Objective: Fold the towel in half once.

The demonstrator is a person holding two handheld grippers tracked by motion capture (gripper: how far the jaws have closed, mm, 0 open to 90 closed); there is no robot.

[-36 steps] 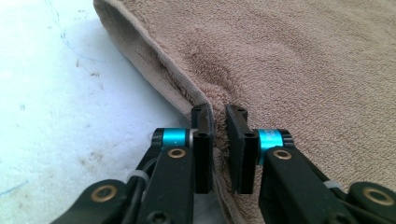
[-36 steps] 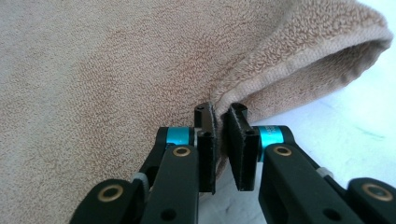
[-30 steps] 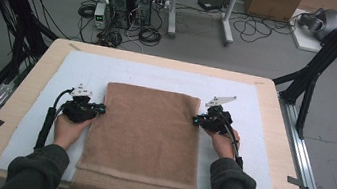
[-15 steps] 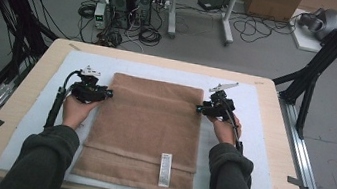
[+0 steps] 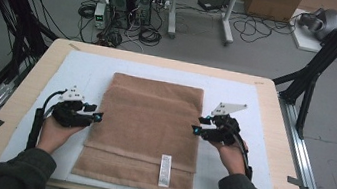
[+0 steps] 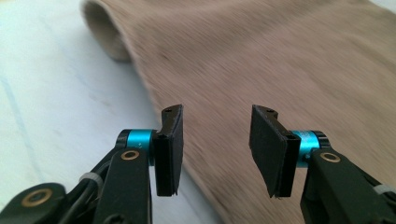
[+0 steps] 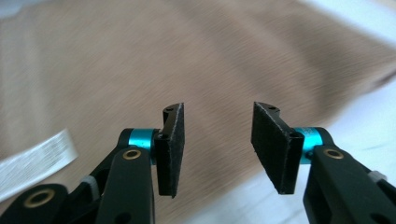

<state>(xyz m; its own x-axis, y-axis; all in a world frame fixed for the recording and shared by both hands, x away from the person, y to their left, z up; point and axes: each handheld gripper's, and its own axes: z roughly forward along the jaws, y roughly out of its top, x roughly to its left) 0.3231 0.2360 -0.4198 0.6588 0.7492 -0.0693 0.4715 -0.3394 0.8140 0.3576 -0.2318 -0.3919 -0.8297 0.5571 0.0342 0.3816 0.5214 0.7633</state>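
now, from the high view, your brown towel [image 5: 148, 129] lies flat on the white mat [image 5: 255, 112], folded once so that the upper layer stops short of the near hem and leaves a strip with the white care label [image 5: 164, 170] showing. half a second ago both hands were up by the far corners; a second ago they held the towel's edge nearer you with the fabric still being carried over. so the fold has been laid down and released, and you've drawn both hands back toward yourself along the towel's sides. your left gripper [image 5: 95, 116] sits at the left edge of the towel about midway down, and your right gripper [image 5: 195, 129] mirrors it at the right edge; both point inward at the fabric, holding nothing.

from the left gripper view, the left gripper [image 6: 215, 142] has its jaws spread well apart with nothing between them. the towel [image 6: 280, 70] runs beyond and under the right-hand pad, with its rolled fold edge visible far off at the top left, and bare mat [image 6: 56, 93] lies to the left.

from the right gripper view, the right gripper [image 7: 217, 142] is likewise wide open and empty. towel [image 7: 163, 60] spreads ahead, the care label [image 7: 35, 161] sits at the lower left, and mat [image 7: 364, 121] shows at the right.

judging from this, the first fold is done, and you look set up to take the side edges for the next fold.
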